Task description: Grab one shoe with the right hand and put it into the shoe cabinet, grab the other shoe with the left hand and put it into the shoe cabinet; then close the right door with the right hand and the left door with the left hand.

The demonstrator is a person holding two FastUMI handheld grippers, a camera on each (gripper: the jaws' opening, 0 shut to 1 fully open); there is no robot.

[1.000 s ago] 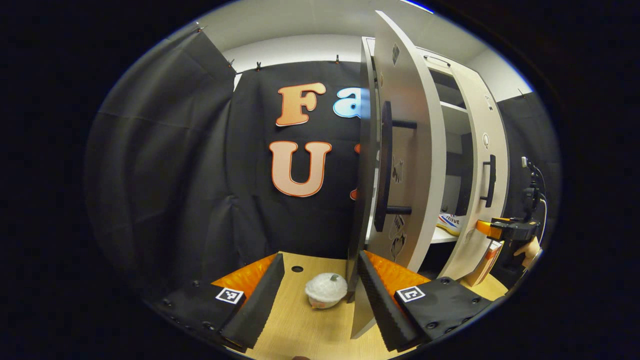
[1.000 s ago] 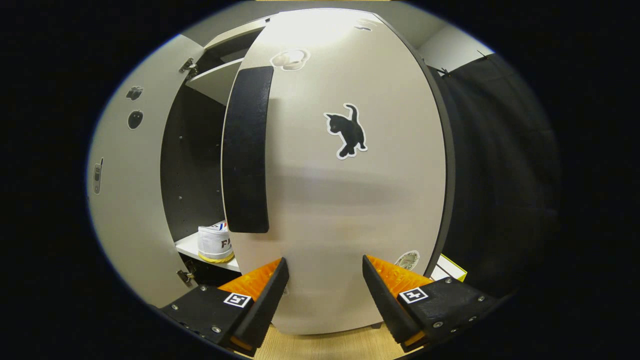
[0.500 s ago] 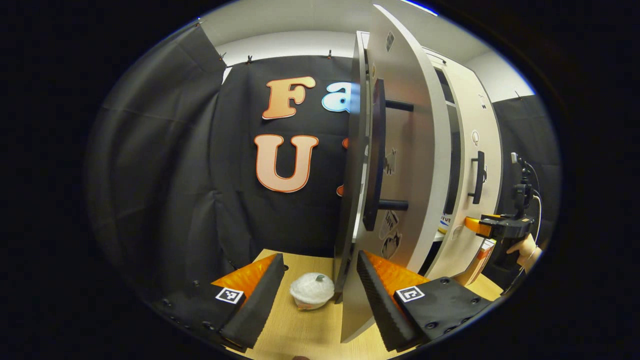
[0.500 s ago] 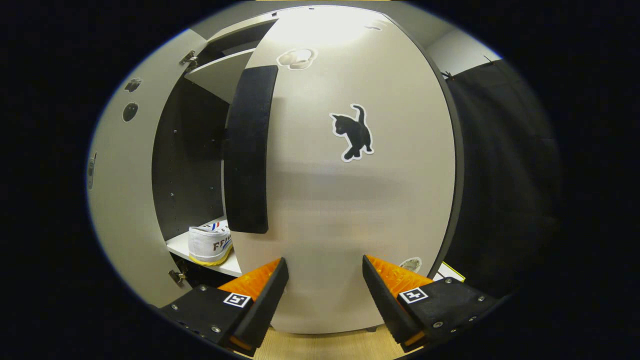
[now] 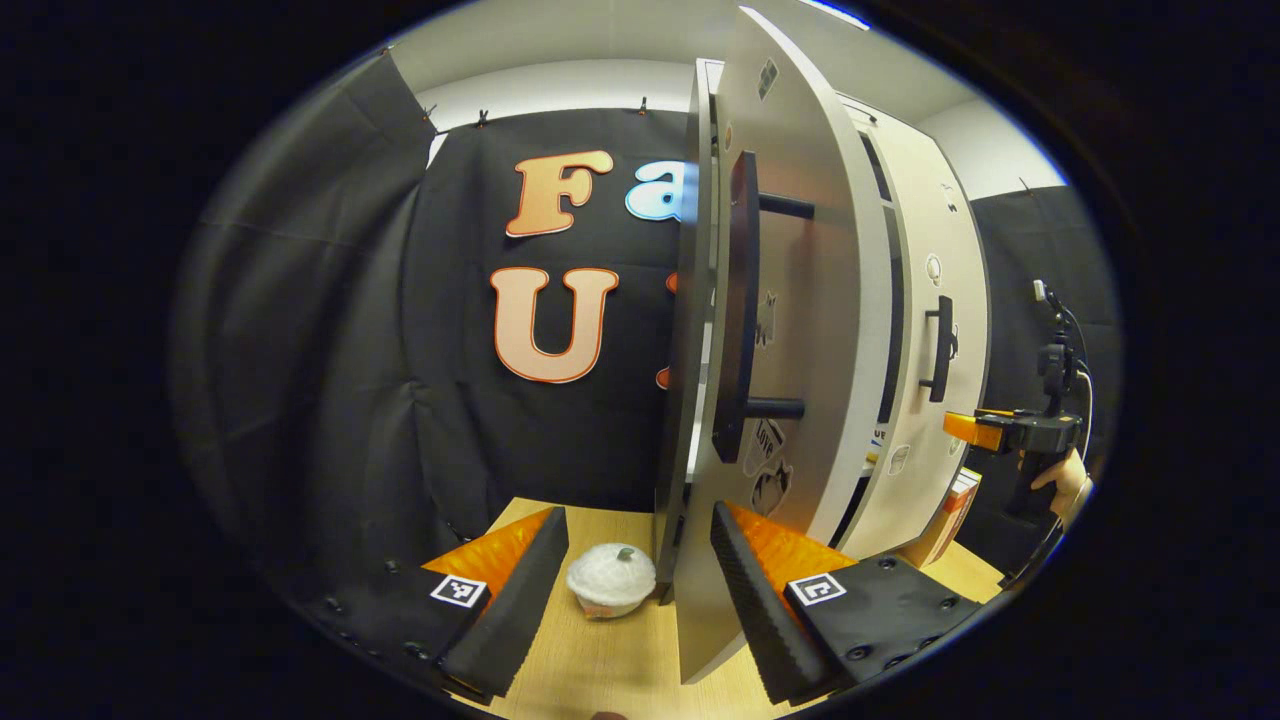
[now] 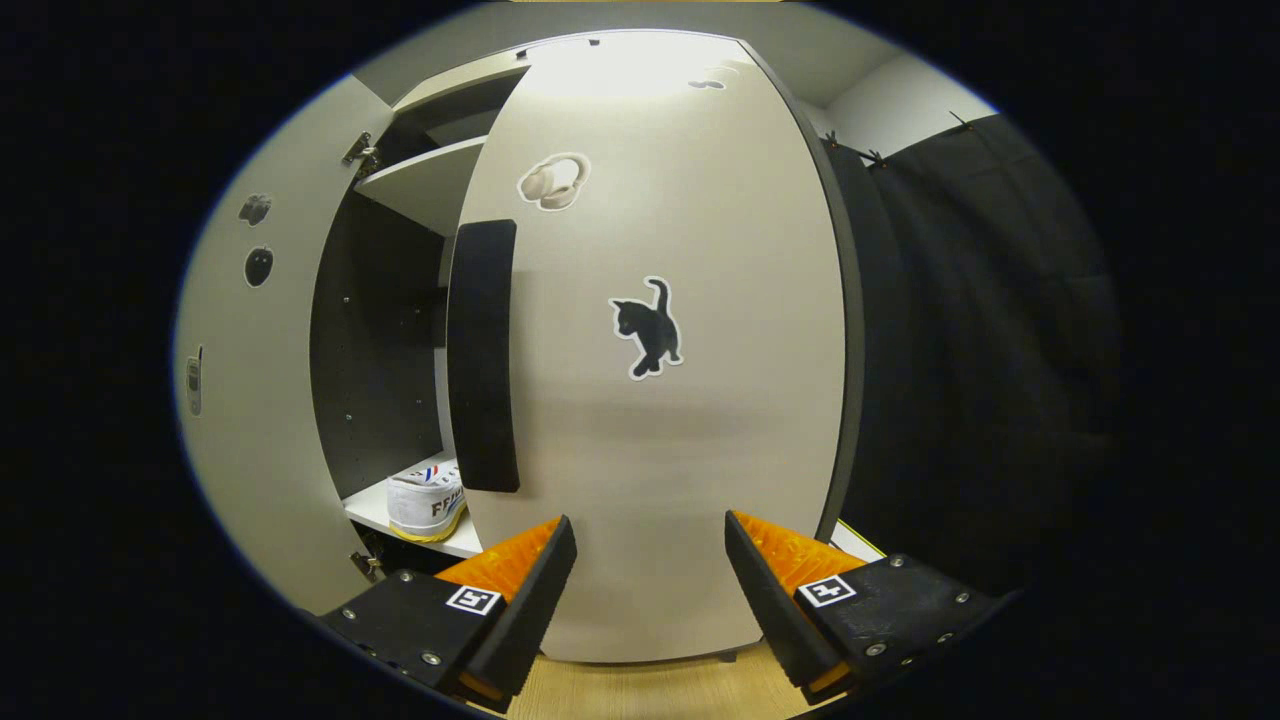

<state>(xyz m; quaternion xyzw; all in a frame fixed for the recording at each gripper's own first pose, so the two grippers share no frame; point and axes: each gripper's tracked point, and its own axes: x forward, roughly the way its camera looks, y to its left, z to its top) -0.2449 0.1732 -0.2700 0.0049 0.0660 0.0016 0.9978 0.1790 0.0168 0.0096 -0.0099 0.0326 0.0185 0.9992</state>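
Note:
In the right gripper view the cabinet's right door [image 6: 690, 440], with a cat sticker and a black handle [image 6: 483, 355], stands just ahead of my open right gripper [image 6: 648, 590], nearly shut. A white shoe [image 6: 428, 500] rests on the shelf [image 6: 372, 508] in the gap beside it. The left door [image 6: 235, 400] stands wide open at the left. In the left gripper view that left door [image 5: 800, 330] shows edge-on, its lower edge between the fingers of my open left gripper [image 5: 635, 595], close to the right finger. The right gripper [image 5: 968, 428] is farther off by the right door [image 5: 955, 300].
A small white pumpkin-shaped jar [image 5: 610, 580] sits on the wooden table [image 5: 600, 670] between the left gripper's fingers. A hand [image 5: 1065, 490] holds the right gripper. An orange-and-white box [image 5: 950, 515] leans by the cabinet's foot. Black cloth hangs behind and to both sides.
The right door has swung further toward shut, and the right gripper has drawn back from it a little. The left door has turned inward, narrowing the opening.

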